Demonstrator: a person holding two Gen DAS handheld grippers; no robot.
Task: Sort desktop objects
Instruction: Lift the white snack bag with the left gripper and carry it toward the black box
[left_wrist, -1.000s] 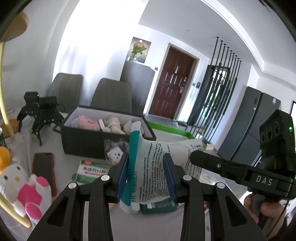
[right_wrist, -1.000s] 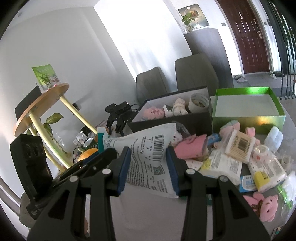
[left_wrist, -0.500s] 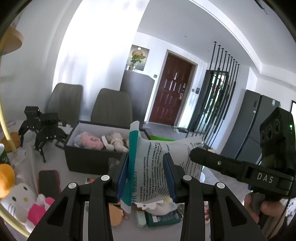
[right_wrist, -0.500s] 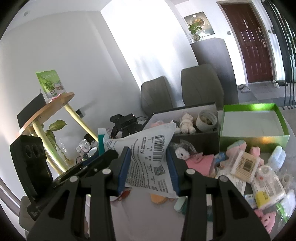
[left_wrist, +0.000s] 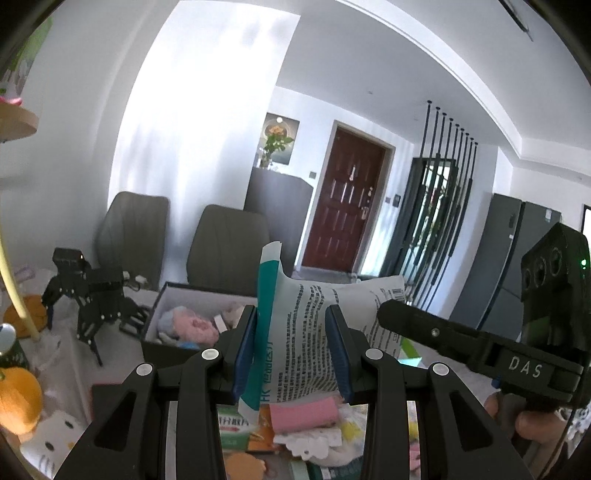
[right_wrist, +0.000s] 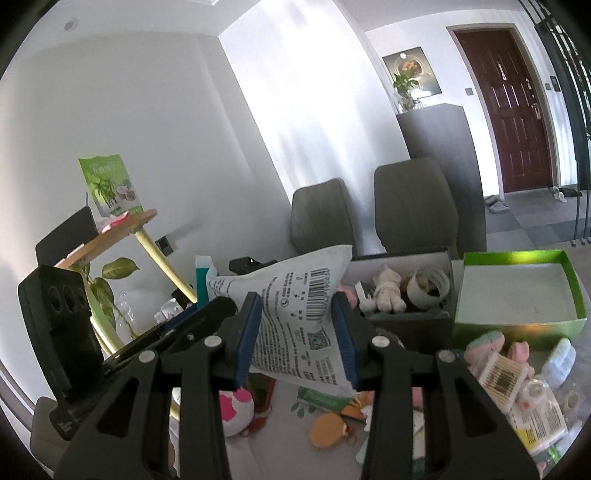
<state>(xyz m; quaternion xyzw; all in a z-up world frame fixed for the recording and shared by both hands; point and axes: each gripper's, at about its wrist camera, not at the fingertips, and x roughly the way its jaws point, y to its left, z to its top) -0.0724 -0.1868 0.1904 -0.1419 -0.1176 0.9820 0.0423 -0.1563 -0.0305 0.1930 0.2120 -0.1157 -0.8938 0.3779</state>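
Note:
A white printed bag with a teal edge (left_wrist: 295, 325) is held up in the air between both grippers. My left gripper (left_wrist: 291, 354) is shut on its teal-edged end. My right gripper (right_wrist: 297, 339) is shut on its barcode end (right_wrist: 303, 314). Each gripper shows in the other's view, the right one (left_wrist: 480, 350) and the left one (right_wrist: 122, 354). Below lie loose items: a pink pack (left_wrist: 303, 415), a medicine box (left_wrist: 231, 430), cotton swabs (right_wrist: 502, 376). The dark box (right_wrist: 402, 291) holds soft toys and a tape roll. The green box (right_wrist: 517, 291) looks empty inside.
A black robot toy (left_wrist: 88, 295) stands left of the dark box (left_wrist: 192, 325). An orange plush (left_wrist: 18, 398) and a white cat plush (left_wrist: 55, 443) lie at the left. A wooden side table (right_wrist: 110, 236) with a plant stands at left. Two grey chairs (right_wrist: 413, 210) stand behind the table.
Both grippers have lifted the bag higher above the table. The boxes and clutter have dropped lower in both views. Both grips are unchanged.

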